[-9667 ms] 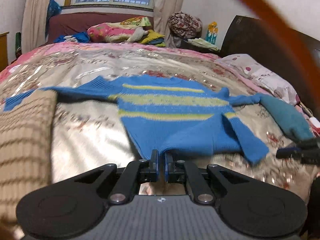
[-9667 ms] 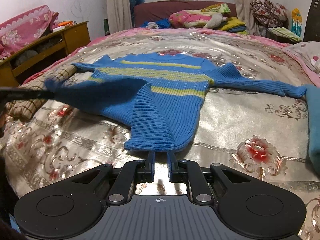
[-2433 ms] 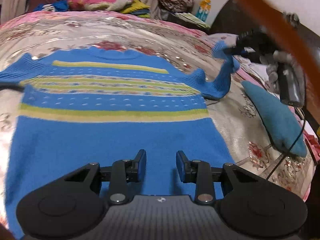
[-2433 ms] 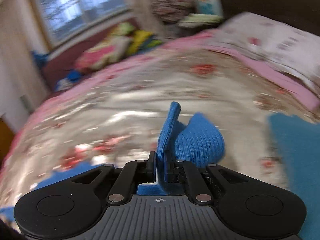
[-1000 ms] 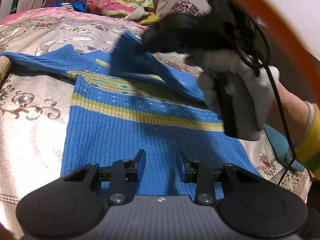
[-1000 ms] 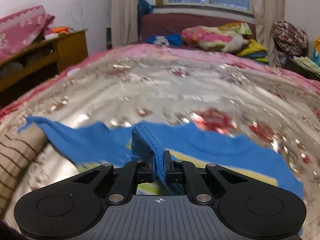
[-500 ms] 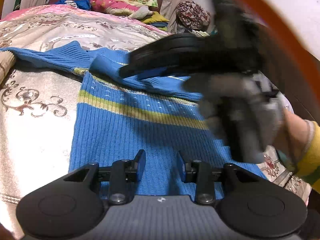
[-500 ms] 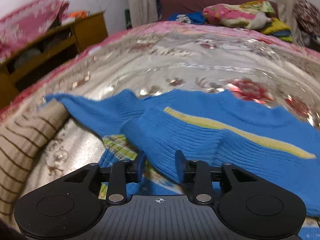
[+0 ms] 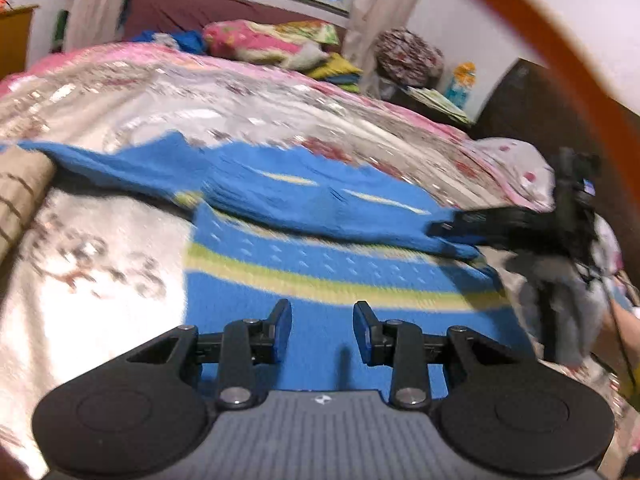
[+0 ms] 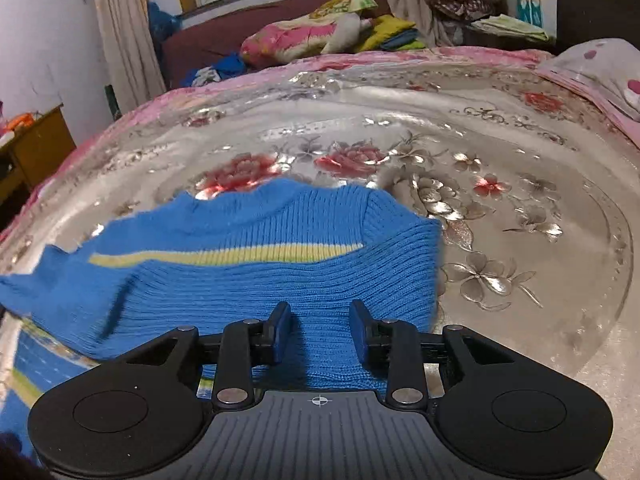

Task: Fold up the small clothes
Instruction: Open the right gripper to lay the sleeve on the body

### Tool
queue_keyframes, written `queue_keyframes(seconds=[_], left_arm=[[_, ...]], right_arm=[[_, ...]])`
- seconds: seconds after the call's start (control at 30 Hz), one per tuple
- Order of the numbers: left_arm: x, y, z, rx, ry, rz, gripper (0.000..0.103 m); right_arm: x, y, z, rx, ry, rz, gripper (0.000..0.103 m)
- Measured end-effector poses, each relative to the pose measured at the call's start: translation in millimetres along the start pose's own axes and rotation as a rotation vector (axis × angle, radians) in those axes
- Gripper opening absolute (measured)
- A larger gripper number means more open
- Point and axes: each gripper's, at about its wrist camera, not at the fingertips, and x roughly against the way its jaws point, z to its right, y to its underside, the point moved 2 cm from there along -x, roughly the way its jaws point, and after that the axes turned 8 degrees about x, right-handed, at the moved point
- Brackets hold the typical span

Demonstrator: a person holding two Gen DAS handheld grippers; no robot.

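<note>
Sweater (image 9: 320, 268), blue with yellow-green stripes, lying flat on floral bedspread (image 9: 104, 264); one sleeve (image 10: 256, 280) folded across the chest, the other trailing left toward a brown striped cloth (image 9: 18, 188).

Left gripper (image 9: 322, 330) hovering over the sweater's lower body, fingers parted, clamping nothing.

Right gripper (image 10: 319, 332) sitting over the folded sleeve at the sweater's right shoulder, jaws having just been opening, fingers (image 10: 280, 330) standing apart with the knit under the gap, pads not pressing it. Showing also in the left view, blurred, at the sweater's right edge, carried by a gloved hand (image 9: 560, 300).
</note>
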Motion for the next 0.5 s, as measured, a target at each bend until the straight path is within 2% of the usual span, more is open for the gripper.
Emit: queue_keyframes(seconds=[0.13, 0.23, 0.3, 0.5], left_arm=[[-4.0, -19.4, -20.6, 0.076, -0.062, 0.036, 0.039], [-6.6, -31.2, -35.8, 0.093, -0.135, 0.068, 0.039], [-6.6, -40.8, -46.8, 0.095, -0.187, 0.086, 0.039], [15.3, -75.4, -84.7, 0.160, -0.278, 0.146, 0.039]], right_arm=[[12.6, 1.6, -10.4, 0.030, -0.044, 0.043, 0.032], [4.9, 8.9, -17.0, 0.063, -0.061, -0.012, 0.033], [9.3, 9.3, -20.8, 0.091, -0.051, 0.013, 0.033], [21.8, 11.9, -18.3, 0.023, -0.135, 0.030, 0.033]])
